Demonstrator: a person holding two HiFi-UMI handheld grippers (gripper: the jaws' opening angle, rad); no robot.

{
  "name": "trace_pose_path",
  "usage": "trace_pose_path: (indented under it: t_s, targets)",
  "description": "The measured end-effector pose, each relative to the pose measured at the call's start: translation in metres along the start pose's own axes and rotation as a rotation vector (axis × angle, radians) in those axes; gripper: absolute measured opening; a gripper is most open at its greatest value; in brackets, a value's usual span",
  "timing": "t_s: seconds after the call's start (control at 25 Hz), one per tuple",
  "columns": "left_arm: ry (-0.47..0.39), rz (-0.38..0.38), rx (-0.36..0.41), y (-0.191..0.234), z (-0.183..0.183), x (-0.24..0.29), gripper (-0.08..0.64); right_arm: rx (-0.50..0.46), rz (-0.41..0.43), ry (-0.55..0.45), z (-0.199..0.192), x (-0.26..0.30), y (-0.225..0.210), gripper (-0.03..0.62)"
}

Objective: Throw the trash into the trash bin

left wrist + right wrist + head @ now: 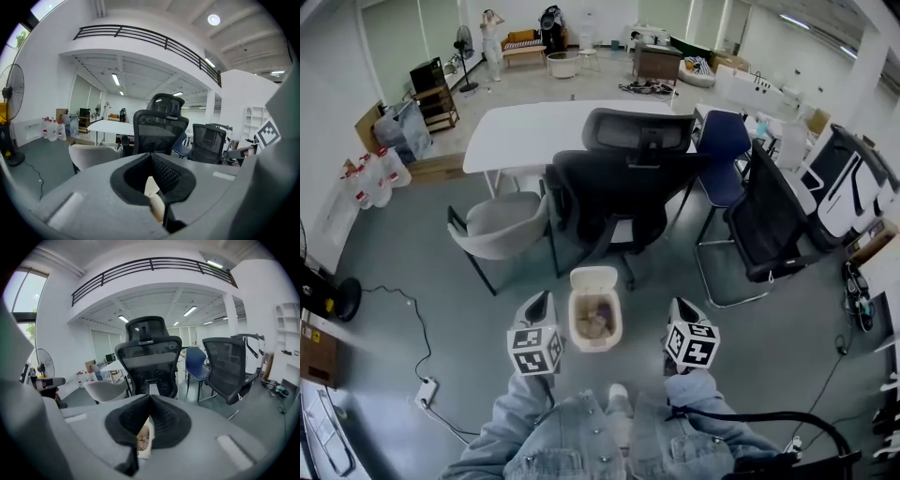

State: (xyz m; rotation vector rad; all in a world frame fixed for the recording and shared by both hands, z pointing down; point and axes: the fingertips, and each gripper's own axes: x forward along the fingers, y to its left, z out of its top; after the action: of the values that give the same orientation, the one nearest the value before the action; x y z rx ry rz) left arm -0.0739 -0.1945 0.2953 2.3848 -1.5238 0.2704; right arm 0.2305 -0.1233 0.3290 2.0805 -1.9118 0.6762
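I am in an open-plan office: black mesh swivel chairs (623, 187) and a blue chair (724, 150) crowd a long white table (534, 131) on a grey floor (412, 253). There are ceiling strip lights (115, 78), a railed mezzanine (140, 33) and a standing fan (465, 42).

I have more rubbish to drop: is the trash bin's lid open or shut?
Open: the trash bin has its lid flipped back, with trash visible inside.

Two hand-held grippers are counted: the left hand-held gripper (540, 300) and the right hand-held gripper (679, 307). One trash bin (574, 323) is seen. One white desk (525, 131) is counted, and four chairs by it: one black office chair (623, 187), one black mesh chair (773, 220), one grey chair (502, 225), one blue chair (722, 155). One person (492, 42) is seen far back.
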Motion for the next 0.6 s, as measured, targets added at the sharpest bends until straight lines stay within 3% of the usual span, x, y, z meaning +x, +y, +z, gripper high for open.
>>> trace_pose_path:
  t_s: [0.4, 0.6]
  targets:
    - [0.004, 0.007, 0.003, -0.008, 0.0, 0.002, 0.009, 0.02, -0.002, 0.0, 0.003, -0.001, -0.009, 0.004]
    - [0.003, 0.007, 0.008, -0.009, 0.0, 0.003, 0.009, -0.02, 0.001, -0.014, 0.01, -0.002, -0.003, 0.003]
